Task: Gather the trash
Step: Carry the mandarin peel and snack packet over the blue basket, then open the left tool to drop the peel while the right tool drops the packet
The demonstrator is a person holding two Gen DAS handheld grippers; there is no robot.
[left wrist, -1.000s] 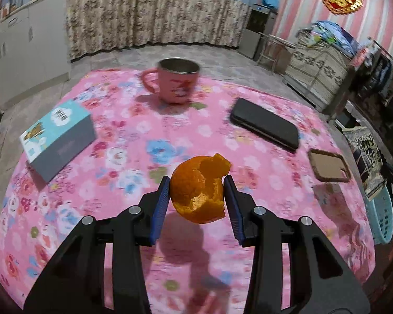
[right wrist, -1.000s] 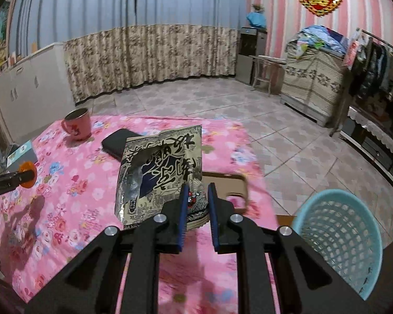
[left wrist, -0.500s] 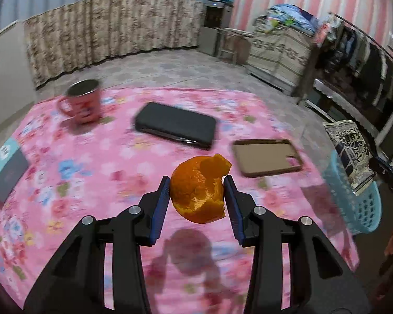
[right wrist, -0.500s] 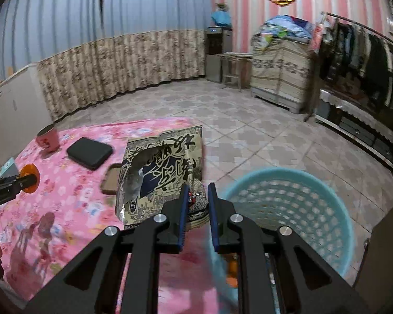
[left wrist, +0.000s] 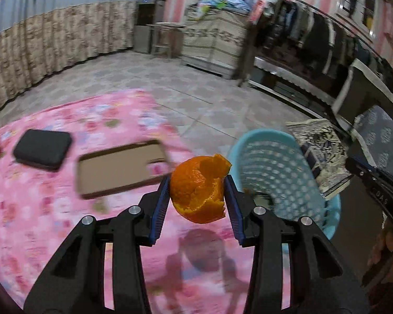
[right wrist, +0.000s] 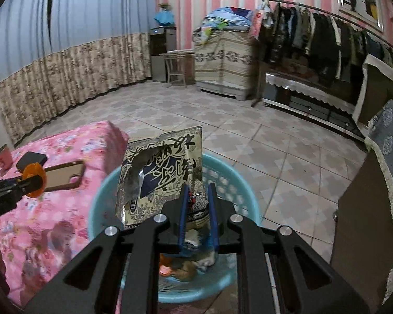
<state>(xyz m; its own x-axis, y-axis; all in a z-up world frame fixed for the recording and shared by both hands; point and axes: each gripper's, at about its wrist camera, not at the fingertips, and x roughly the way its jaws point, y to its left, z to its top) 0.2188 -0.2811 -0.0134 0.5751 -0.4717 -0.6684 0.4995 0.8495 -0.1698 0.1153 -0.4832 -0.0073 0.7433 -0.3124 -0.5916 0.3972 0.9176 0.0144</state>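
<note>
My left gripper [left wrist: 196,196] is shut on a cupped piece of orange peel [left wrist: 199,189], held above the table's right edge, just left of the light blue basket [left wrist: 280,172]. The same peel [right wrist: 34,180] and left gripper show at the left of the right wrist view. My right gripper [right wrist: 198,209] is shut on the lower edge of an empty snack bag [right wrist: 161,178] with printed characters, held upright directly above the blue basket [right wrist: 230,183]. Some scraps lie in the basket's bottom [right wrist: 186,269].
The pink flowered tablecloth [left wrist: 52,217] carries a brown phone case [left wrist: 120,167], a black pouch [left wrist: 43,147] and a pink mug [right wrist: 2,158]. A patterned chair [right wrist: 390,157] stands right of the basket. A clothes rack [right wrist: 314,34] and cabinets line the far wall across the tiled floor.
Both grippers swung right, from over the table toward the basket. The snack bag now hangs above the basket, and the peel has reached the table's right edge. Both grips are unchanged.
</note>
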